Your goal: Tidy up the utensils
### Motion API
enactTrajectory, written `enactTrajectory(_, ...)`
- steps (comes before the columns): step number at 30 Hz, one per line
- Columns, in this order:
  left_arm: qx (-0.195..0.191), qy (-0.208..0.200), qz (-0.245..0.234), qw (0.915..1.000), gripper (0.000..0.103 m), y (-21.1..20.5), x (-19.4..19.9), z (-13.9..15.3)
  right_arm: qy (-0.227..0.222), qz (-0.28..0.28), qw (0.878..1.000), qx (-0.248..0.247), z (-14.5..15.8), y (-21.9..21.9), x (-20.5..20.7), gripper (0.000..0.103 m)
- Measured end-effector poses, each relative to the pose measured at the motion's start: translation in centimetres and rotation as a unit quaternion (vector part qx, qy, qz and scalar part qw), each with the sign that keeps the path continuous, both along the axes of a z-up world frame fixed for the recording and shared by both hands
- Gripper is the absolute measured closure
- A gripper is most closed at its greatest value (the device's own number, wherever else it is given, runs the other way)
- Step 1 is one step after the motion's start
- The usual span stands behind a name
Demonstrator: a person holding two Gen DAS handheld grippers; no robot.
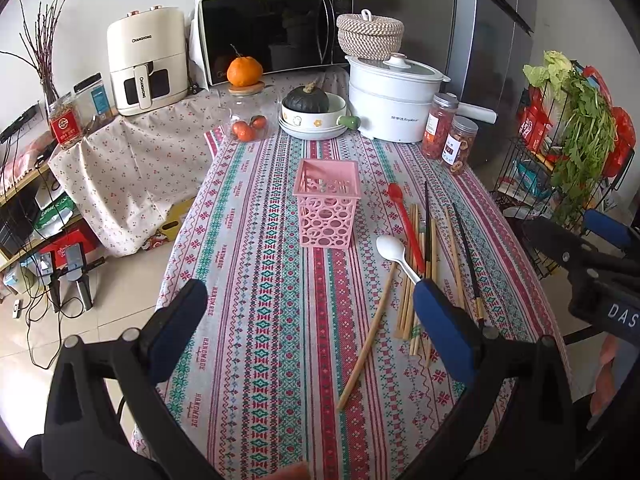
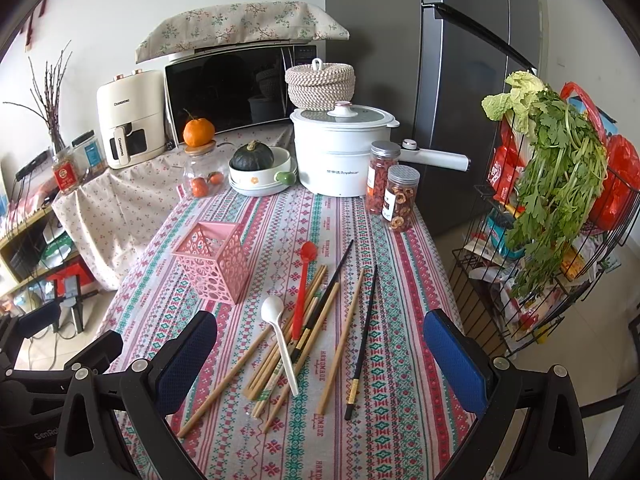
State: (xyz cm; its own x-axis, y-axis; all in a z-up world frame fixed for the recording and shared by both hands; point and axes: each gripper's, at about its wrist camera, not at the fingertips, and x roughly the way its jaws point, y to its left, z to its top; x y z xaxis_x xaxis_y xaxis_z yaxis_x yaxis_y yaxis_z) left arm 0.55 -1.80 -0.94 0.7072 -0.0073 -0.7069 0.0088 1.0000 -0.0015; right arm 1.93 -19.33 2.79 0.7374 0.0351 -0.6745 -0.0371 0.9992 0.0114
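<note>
Nothing sorted yet, by the look of it: every utensil loose on the striped counter (image 2: 400, 360), both grippers low at the near edge. Leftmost, the left gripper (image 1: 316, 332), fingers (image 1: 444, 328) spread wide apart and holding nothing. Ahead of it and slightly right of its centre line, the pink basket (image 1: 327, 204), upright, open top up, holes all round; something small and pale perhaps at its bottom, too dim through the lattice to call. Further right, the heap: white spoon (image 2: 278, 340) with bowl toward the basket and handle running to the near edge, red spoon (image 2: 303, 288) beside it with bowl at the far end, bamboo chopsticks (image 2: 304, 328) fanned beneath both, one stray bamboo stick (image 2: 224, 384) slanting off near-left, two black chopsticks (image 2: 364, 340) on the right flank. Long axes nearly all near-to-far, so roughly in line with the right gripper (image 2: 320, 364), fingers likewise wide apart, empty, straddling the pile from the near side. Right side plainly the closer one; probably a short reach forward and down, closing across a shaft, then a carry far-left to the basket. At the far end, a bowl (image 2: 260, 178) with a dark squash, a glass jar (image 2: 202, 184) with oranges, two lidded snack jars (image 2: 394, 200).
</note>
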Motion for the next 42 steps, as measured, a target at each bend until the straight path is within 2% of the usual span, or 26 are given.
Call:
enactTrajectory(25,0.004,0.007,0.000,1.0000,0.001,0.0,-0.1,-0.6,0.006,-0.009,1.000,0.003,-0.4,0.0,0.0,0.000)
enactTrajectory(29,0.026,-0.007,-0.002,0.9996,0.001,-0.3,0.5,-0.4,0.008,-0.014,1.000,0.023,-0.3,-1.1,1.1,0.000)
enactTrajectory(32,0.043,-0.013,-0.020,0.9988,0.001,-1.0,1.1,-0.5,0.021,-0.036,0.998,0.044,-0.6,-2.9,2.5,0.000)
enactTrajectory(35,0.058,-0.001,-0.042,0.9974,0.001,-2.1,2.0,-0.8,0.037,-0.047,0.998,0.033,-1.3,-4.2,3.8,0.000)
enactTrajectory(38,0.045,0.023,-0.073,0.9961,0.001,-3.1,3.0,-0.8,0.068,-0.058,0.996,0.017,-2.4,-5.6,5.4,0.000)
enactTrajectory(42,-0.001,0.063,-0.107,0.9923,0.001,-5.0,5.3,-0.8,0.129,-0.061,0.989,0.045,-4.7,-8.1,8.0,0.000)
